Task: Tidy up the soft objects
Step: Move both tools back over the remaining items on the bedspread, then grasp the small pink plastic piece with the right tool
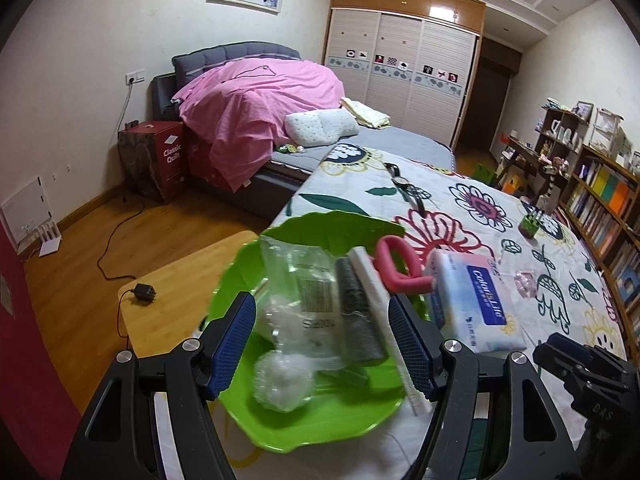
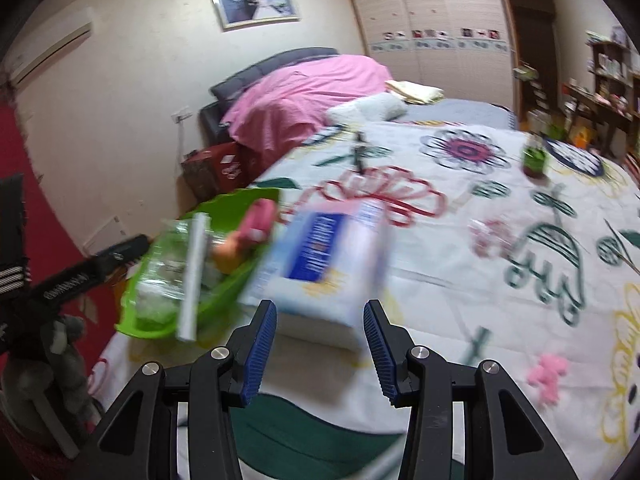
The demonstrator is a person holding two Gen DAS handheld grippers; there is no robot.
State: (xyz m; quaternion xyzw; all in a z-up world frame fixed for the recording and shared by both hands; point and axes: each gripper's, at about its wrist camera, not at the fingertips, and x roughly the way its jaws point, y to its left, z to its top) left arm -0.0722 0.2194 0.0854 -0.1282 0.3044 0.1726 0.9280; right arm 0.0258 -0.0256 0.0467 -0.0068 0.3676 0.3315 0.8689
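Only the left wrist view shows the green tray (image 1: 320, 420) sharply, with bagged cotton balls (image 1: 284, 376) inside; the right view is blurred. The tissue pack (image 1: 472, 300), white and blue, lies just right of it on the floral surface (image 1: 460, 200). Left gripper (image 1: 322, 344) and right gripper (image 2: 320, 344) angle downward, jaws apart, gripping nothing.

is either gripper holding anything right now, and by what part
Nothing is held. The left gripper hangs open over the green basin, pads clear of its contents. The right gripper is open just short of the tissue pack, not touching it.
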